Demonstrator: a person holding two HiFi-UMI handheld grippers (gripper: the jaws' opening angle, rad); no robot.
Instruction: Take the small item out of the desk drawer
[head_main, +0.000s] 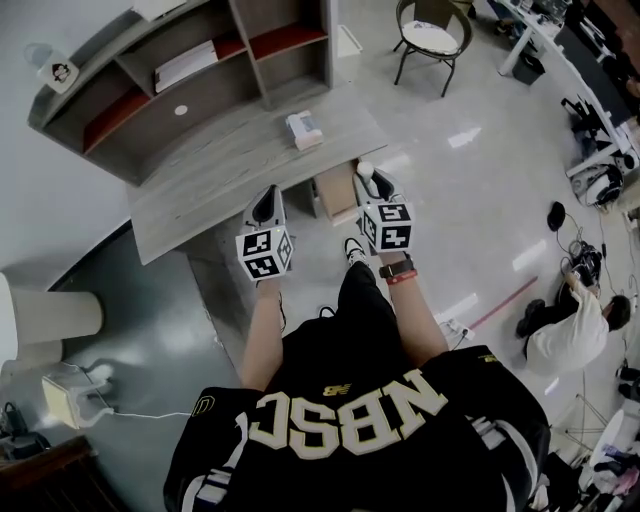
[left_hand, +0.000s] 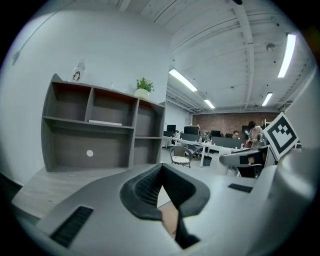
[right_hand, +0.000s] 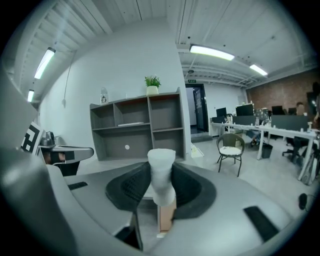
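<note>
A small white cylindrical item (right_hand: 161, 172) stands upright between the jaws of my right gripper (right_hand: 161, 186), which is shut on it. In the head view this item (head_main: 365, 169) shows at the tip of the right gripper (head_main: 376, 186), above the open tan drawer (head_main: 335, 190) at the grey desk's (head_main: 220, 165) near edge. The drawer's tan wood (right_hand: 166, 216) also shows below the jaws. My left gripper (head_main: 266, 206) is level with the right one, over the desk's front edge. Its jaws (left_hand: 162, 189) meet with nothing between them.
A white box (head_main: 304, 130) lies on the desk. A grey shelf unit (head_main: 180, 70) stands behind it, with a potted plant (right_hand: 152, 82) on top. A chair (head_main: 430, 40) stands on the floor beyond. A person (head_main: 570, 335) crouches at the right among cables.
</note>
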